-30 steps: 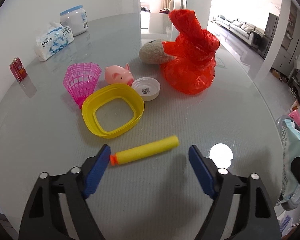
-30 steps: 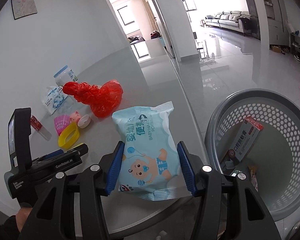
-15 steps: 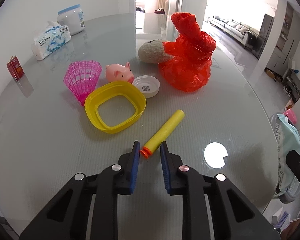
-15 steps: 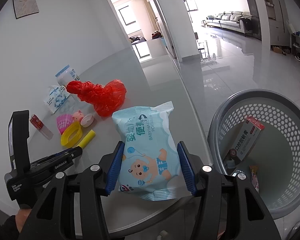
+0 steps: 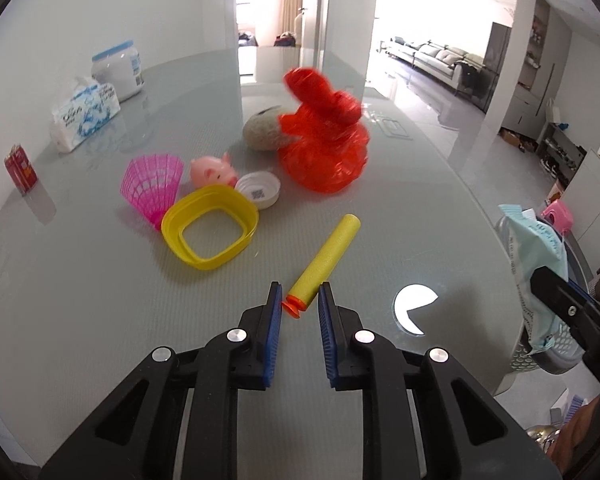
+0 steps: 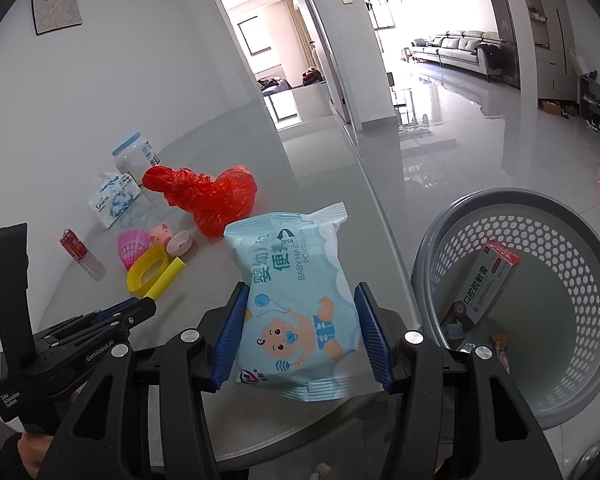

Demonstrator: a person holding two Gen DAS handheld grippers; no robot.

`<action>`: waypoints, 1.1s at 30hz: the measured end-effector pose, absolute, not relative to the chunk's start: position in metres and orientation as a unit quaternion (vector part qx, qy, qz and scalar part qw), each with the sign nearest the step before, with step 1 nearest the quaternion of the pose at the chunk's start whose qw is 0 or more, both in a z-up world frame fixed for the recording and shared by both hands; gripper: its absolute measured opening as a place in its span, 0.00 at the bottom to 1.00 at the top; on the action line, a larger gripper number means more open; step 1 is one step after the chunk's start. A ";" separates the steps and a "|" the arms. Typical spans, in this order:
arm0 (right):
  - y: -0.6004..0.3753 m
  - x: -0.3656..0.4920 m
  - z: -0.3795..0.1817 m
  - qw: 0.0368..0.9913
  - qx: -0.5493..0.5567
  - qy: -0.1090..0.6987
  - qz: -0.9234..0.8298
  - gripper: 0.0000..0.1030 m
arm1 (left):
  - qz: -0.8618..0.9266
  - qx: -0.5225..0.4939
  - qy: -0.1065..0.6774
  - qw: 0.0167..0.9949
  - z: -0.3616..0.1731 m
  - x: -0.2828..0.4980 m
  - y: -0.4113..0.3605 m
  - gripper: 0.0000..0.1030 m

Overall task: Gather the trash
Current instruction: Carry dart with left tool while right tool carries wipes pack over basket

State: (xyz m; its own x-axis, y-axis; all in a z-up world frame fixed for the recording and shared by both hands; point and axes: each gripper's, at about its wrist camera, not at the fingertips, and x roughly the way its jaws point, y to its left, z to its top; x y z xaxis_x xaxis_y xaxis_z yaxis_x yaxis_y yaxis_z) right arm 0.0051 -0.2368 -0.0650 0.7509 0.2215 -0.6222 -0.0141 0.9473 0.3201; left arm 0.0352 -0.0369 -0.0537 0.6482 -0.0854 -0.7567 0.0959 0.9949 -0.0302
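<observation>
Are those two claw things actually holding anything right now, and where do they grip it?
The left gripper pinches the yellow foam dart at its orange tip. The right gripper clamps the baby wipes pack by its two sides.

Left claw (image 5: 299,303) has closed from wide open onto the orange tip of the foam dart (image 5: 323,265). Dart swung from crosswise to pointing away, now raised off the counter (image 5: 100,300).

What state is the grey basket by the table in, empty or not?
Not empty. The right wrist view shows the basket upright on the floor with a red-and-white box leaning inside and smaller bits at the bottom.
</observation>
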 end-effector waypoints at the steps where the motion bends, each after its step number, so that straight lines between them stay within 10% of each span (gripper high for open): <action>1: -0.239 0.002 -0.065 0.924 0.151 0.346 0.060 0.51 | -0.055 0.010 0.411 0.910 -0.051 0.033 -0.041 0.18; 33: -0.407 -0.074 -0.093 0.903 0.236 0.324 -0.151 0.51 | -0.300 0.149 0.402 0.852 -0.073 0.030 -0.279 0.18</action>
State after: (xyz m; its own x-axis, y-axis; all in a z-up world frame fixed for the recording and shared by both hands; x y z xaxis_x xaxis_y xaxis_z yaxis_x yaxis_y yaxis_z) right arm -0.0739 -0.4066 -0.0928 0.7443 -0.1199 -0.6570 0.4263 0.8426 0.3291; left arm 0.0297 -0.2791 -0.0732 0.4975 -0.3907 -0.7745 0.6306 0.7760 0.0136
